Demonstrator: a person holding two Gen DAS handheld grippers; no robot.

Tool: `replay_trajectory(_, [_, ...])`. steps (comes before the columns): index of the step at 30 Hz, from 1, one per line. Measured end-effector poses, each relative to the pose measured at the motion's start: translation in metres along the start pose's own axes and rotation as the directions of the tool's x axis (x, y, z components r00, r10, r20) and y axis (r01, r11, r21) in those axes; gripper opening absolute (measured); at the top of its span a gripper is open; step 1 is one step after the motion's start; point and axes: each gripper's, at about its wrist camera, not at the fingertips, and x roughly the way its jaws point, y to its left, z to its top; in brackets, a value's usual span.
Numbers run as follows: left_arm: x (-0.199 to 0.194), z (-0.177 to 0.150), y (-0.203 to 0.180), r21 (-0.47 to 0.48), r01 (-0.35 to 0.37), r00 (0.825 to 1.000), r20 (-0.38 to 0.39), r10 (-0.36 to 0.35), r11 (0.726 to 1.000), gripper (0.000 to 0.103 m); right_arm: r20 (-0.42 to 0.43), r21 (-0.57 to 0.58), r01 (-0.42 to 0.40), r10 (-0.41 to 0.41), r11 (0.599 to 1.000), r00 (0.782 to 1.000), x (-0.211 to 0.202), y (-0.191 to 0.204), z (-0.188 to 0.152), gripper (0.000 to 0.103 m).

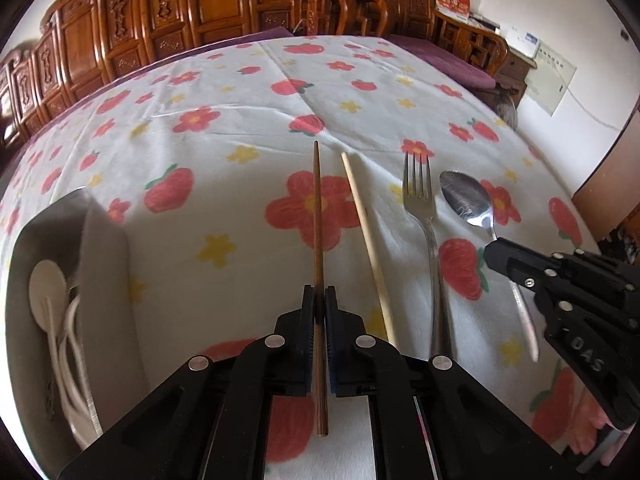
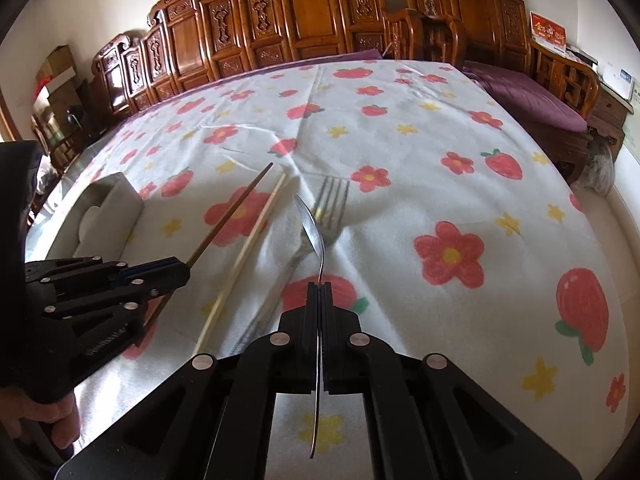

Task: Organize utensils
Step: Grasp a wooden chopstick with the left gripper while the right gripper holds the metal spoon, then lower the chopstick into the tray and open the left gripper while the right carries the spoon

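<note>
Between your left claw's [image 1: 319, 298] closed jaws, you are pinching the dark chopstick [image 1: 317, 208]; your right claw [image 2: 320, 292] is clamping the spoon [image 2: 311, 224] edge-on above the floral bench [image 2: 460, 184]. Both thin handles could pivot and slip. The tray [image 1: 100, 240] at the left is partly cut off.

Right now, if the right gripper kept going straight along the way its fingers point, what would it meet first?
Probably the fork: the right gripper, shut on the spoon, aims down at the flowered tablecloth, and the spoon's bowl sits just over the tines. Depth is unclear; it might reach cloth beside the fork instead.
</note>
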Motion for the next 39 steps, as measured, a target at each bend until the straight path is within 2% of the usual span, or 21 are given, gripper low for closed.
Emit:
replay_trajectory(10, [-0.053,0.001,0.007,0.003,-0.001,0.996,0.084,0.001,1.000,0.004,0.032,-0.027,-0.037,0.038,0.999,0.999,-0.009,0.017,0.003,0.002])
replay_trajectory(20, [-0.095,-0.034,0.031,-0.035,0.012,0.994,0.110,-0.008,0.999,0.004,0.051,-0.072,-0.062,0.066,0.995,0.997,-0.016,0.039,0.003,0.002])
replay_trajectory(30, [-0.132,-0.053,0.055,-0.025,-0.033,0.987,0.156,0.037,0.999,0.004,0.047,-0.131,-0.087,0.094,0.988,0.994,-0.019,0.065,0.002,0.002])
replay_trajectory(39, [-0.140,-0.059,0.107,-0.075,-0.076,0.983,0.164,0.087,0.994,0.004,0.048,-0.194,-0.094,0.105,0.976,0.993,-0.020,0.088,-0.002,0.002])
